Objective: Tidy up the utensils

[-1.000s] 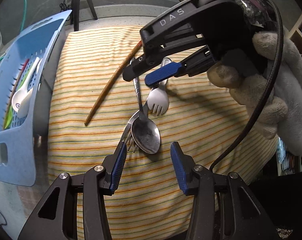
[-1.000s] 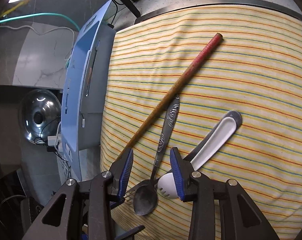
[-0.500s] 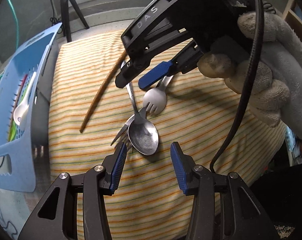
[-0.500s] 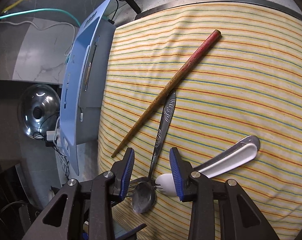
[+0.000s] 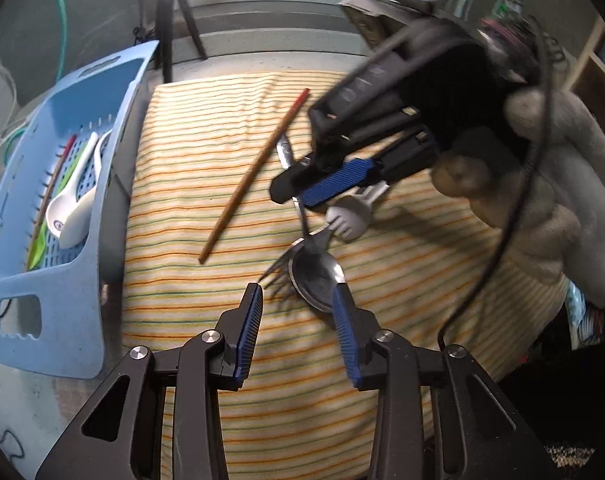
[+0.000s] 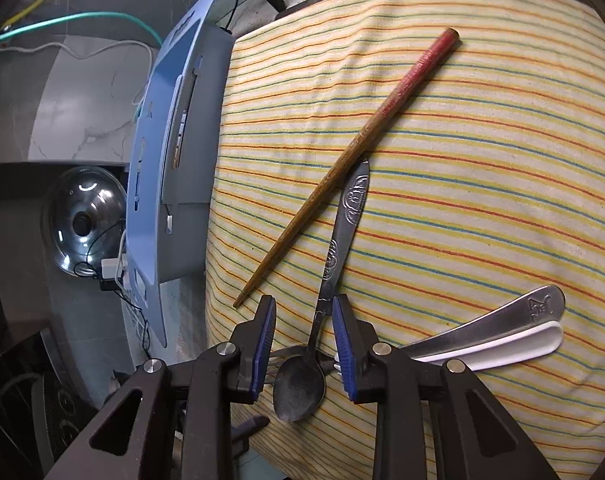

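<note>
- I am holding the left gripper (image 5: 298,300) low in the middle of its own view, above a striped cloth (image 5: 190,184) covering the worktop; its jaws have just been closing and are standing apart, with the fork tines (image 5: 276,272) and the edge of the spoon bowl between the tips, neither pad pressing on them.
- The metal spoon (image 6: 326,280) is lying on the cloth at lower centre of the right view, bowl nearest the camera, handle running up the frame.
- I am holding the right gripper (image 6: 304,332) astride the spoon's neck; its jaws have just been closing too, and a gap is showing on each side, so nothing is gripped.
- A metal fork (image 6: 498,320) and a white plastic fork (image 6: 502,346) are lying side by side at lower right of the right view, handles pointing right.
- A wooden chopstick (image 6: 366,144) with a red end is lying diagonally, just beside the spoon handle's tip.
- A blue basket (image 5: 74,264) is sitting at the left of the left view, holding a white soup spoon (image 5: 72,208).
- A gloved hand (image 5: 542,184) is carrying the right gripper at upper right of the left view.
</note>
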Motion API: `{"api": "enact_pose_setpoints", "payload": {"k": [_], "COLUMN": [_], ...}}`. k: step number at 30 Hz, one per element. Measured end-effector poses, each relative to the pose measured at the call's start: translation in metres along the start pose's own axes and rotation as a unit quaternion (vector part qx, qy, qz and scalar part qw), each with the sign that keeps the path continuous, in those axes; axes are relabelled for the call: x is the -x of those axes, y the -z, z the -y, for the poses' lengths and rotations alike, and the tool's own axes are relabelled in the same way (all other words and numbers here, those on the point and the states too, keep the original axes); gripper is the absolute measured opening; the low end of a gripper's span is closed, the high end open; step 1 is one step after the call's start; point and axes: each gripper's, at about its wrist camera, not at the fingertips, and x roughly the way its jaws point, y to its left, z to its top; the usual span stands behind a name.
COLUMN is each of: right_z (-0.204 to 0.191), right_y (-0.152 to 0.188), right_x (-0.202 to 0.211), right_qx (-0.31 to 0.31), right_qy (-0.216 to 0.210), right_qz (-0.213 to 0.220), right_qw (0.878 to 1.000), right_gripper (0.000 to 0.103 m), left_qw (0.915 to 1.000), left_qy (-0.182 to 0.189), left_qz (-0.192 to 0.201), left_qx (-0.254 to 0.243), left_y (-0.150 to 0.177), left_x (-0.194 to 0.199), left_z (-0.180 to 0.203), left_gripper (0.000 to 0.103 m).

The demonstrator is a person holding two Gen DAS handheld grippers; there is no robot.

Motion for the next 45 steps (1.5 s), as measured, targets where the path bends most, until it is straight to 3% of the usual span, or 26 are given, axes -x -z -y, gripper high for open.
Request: {"api": "enact_pose_setpoints", "payload": {"k": [7,13,18,20,26,28,32,35,42,45], "right_z": [-0.002,0.000,0.005,0.006,0.005,0.008,0.010,0.011,0.000,-0.002], "right_y": [-0.002,0.000,0.002,0.002,0.003,0.006,0.015,0.020,0.032,0.028], "right_x": [-0.002,-0.002,0.000,0.000,0.001,0.001,0.001,0.001,0.002,0.009], "right_qx": [0.005,0.004,-0.010,-0.017,-0.013,-0.009,0.003,0.013,0.067,0.057], "right_qy": [0.007,0.010,-0.001,-0.003,-0.001,-0.006,-0.019,-0.022,0.016,0.010], "right_qz": [0.002,0.004,0.003,0.005,0.004,-0.002,-0.008,-0.019,-0.049,-0.027], "right_qw": [1.000,1.000,1.000,1.000,1.000,1.000,1.000,0.999,0.996,0.998], "right_gripper": [0.026,0.019,0.019,0.019,0.019,0.019,0.019,0.019,0.017,0.022], "left_qw": [0.9988,0.9986,0.9999,0.9997,0.9954,0.9946,0.9965,0.9946,0.9973,0.9982], "left_qy": [-0.029,-0.052,-0.015,-0.010,-0.060,-0.079,-0.081,-0.103,-0.073,-0.060], "left_qz": [-0.008,-0.005,0.007,0.008,-0.012,-0.012,0.003,0.002,0.002,-0.002], "left_qx": [-0.040,0.004,0.001,-0.019,-0.074,-0.066,-0.016,-0.012,-0.010,0.000], "left_y": [-0.002,-0.014,-0.015,-0.010,-0.004,-0.006,-0.014,-0.018,-0.021,-0.019], "left_x": [-0.014,-0.022,-0.009,-0.007,-0.032,-0.034,-0.021,-0.019,-0.019,-0.023], "left_z": [0.014,-0.022,-0.016,-0.003,0.022,0.014,-0.016,-0.029,-0.035,-0.038], "left_gripper": [0.035,0.034,0.035,0.043,0.044,0.041,0.040,0.040,0.040,0.040]}}
